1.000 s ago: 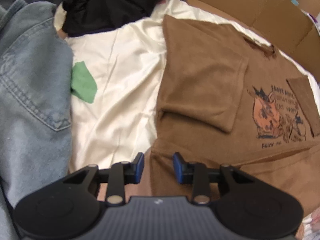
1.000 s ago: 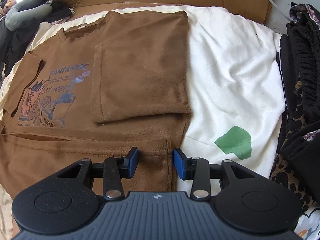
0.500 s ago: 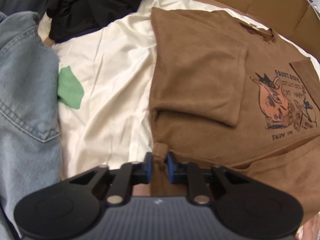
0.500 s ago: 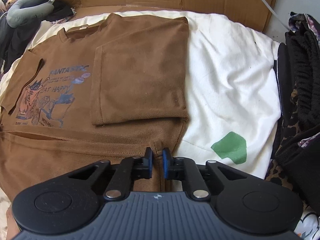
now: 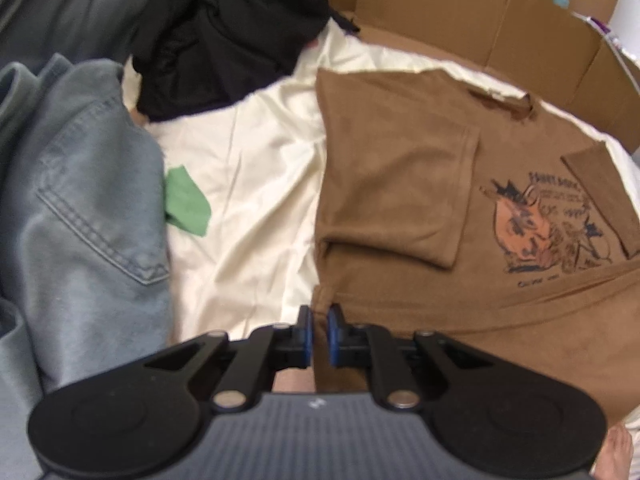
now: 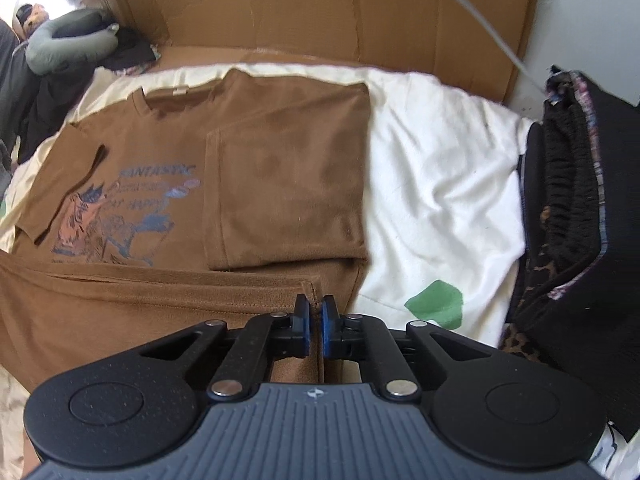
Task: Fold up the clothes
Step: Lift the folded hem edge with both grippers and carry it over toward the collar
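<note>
A brown T-shirt (image 5: 400,184) with a printed cat picture lies front up on a cream sheet (image 5: 260,184), both sleeves folded in over its chest. My left gripper (image 5: 318,322) is shut on the shirt's near left hem corner, which is raised off the sheet. In the right wrist view the same brown T-shirt (image 6: 280,184) spreads ahead. My right gripper (image 6: 314,314) is shut on the near right hem corner, with the lifted hem band (image 6: 180,292) running off to the left.
Blue jeans (image 5: 80,220) and a black garment (image 5: 216,48) pile at the left. A green patch (image 5: 186,202) marks the sheet. Dark folded clothes (image 6: 580,200) stack at the right. Cardboard walls (image 6: 320,12) close the far side. A grey neck pillow (image 6: 68,46) lies far left.
Both grippers went from open to shut on the shirt's near hem corners. They have since lifted, and the hem now rises off the sheet with them.
</note>
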The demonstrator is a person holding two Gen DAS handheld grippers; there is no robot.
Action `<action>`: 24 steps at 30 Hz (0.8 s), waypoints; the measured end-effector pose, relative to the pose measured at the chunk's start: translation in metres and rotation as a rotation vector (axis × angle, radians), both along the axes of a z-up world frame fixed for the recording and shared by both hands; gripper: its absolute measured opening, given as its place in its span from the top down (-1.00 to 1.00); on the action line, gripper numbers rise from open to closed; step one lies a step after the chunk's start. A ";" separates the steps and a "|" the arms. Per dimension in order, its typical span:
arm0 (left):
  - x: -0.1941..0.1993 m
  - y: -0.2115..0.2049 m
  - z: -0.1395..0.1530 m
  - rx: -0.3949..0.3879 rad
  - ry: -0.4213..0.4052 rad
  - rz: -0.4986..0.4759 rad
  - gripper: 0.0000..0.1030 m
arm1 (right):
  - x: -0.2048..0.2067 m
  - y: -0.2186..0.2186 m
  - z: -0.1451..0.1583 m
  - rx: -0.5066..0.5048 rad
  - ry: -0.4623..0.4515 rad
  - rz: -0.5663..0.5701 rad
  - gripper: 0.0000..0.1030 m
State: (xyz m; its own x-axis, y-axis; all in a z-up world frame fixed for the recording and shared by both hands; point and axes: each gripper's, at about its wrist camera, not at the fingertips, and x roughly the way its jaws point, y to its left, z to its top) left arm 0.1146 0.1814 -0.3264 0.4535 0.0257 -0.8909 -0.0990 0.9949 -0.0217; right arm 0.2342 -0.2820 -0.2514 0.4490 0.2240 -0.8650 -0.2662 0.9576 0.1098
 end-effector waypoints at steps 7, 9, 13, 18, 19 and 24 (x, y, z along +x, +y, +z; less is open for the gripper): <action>-0.013 0.002 0.037 -0.030 -0.099 0.024 0.85 | -0.014 -0.008 0.036 0.023 -0.058 -0.054 0.92; -0.015 0.006 0.049 -0.061 -0.132 0.054 0.86 | -0.016 -0.012 0.048 0.034 -0.072 -0.076 0.92; -0.018 0.021 0.068 -0.166 -0.191 0.153 0.90 | -0.018 -0.020 0.071 0.057 -0.112 -0.130 0.93; -0.019 0.022 0.088 -0.175 -0.238 0.159 0.91 | -0.020 -0.021 0.096 0.068 -0.159 -0.143 0.93; -0.019 0.022 0.093 -0.173 -0.247 0.157 0.91 | -0.020 -0.021 0.101 0.069 -0.169 -0.144 0.93; -0.013 0.022 0.112 -0.160 -0.282 0.141 0.91 | -0.015 -0.020 0.120 0.074 -0.206 -0.148 0.93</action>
State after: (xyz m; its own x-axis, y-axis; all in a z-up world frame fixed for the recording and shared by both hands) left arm 0.1015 0.2038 -0.2147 0.6842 -0.0238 -0.7289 -0.2032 0.9537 -0.2218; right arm 0.2190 -0.3019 -0.1314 0.6468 0.2024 -0.7353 -0.1480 0.9791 0.1393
